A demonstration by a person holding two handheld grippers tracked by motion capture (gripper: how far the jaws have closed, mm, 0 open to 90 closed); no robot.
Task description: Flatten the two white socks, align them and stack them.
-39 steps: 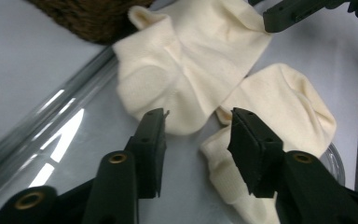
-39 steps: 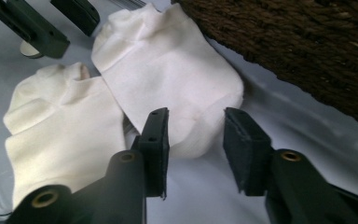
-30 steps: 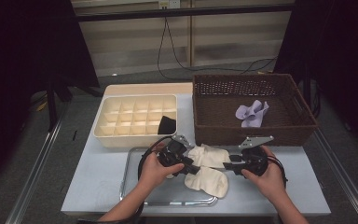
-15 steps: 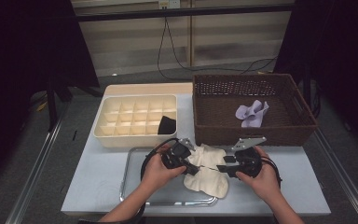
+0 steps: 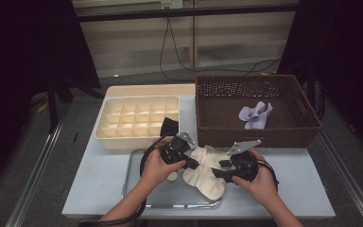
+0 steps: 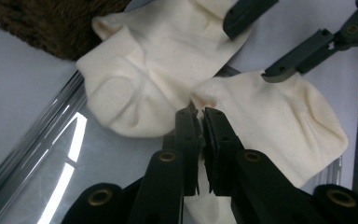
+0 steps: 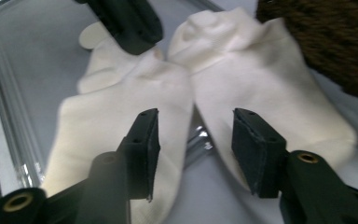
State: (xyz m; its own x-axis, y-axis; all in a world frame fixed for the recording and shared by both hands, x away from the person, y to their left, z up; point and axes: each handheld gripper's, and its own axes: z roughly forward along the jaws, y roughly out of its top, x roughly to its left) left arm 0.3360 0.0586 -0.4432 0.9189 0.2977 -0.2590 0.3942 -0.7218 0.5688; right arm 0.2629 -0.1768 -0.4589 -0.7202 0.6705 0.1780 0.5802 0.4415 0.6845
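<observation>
High view: a person's two hands work at the near edge of a table (image 5: pixel 99 184), over a clear tray (image 5: pixel 142 196). The left gripper (image 5: pixel 192 162) and the right gripper (image 5: pixel 220 169) point at each other across a pair of cream socks (image 5: pixel 207 177) that lie partly on the tray's right end, partly on the table. Far left stands a cream box (image 5: pixel 137 124) of small compartments, with a dark cloth (image 5: pixel 168 126) in its near right corner. Far right stands a brown basket (image 5: pixel 257 135) with a purple cloth (image 5: pixel 255 113) lying inside.

Left gripper view: the left gripper (image 6: pixel 201 122) has just closed its jaws, and they now pinch a fold of sock (image 6: pixel 279 121) where it meets the other sock (image 6: pixel 135 88). One sock lies over the tray's rim (image 6: pixel 37 149), close to the basket (image 6: pixel 51 23) at the top left. The other gripper's jaws (image 6: pixel 256 42) come in from the top right, above the socks.

Right gripper view: the right gripper (image 7: pixel 193 140) has its jaws apart, one over each sock, without pressing on either. The left sock (image 7: pixel 102 116) rests on the tray (image 7: pixel 23 60); the right sock (image 7: pixel 261 88) lies beside the basket (image 7: pixel 326 42). The tray's rim glints in the gap between the two socks. The other gripper's dark jaw (image 7: pixel 130 21) sits on the socks at the top.
</observation>
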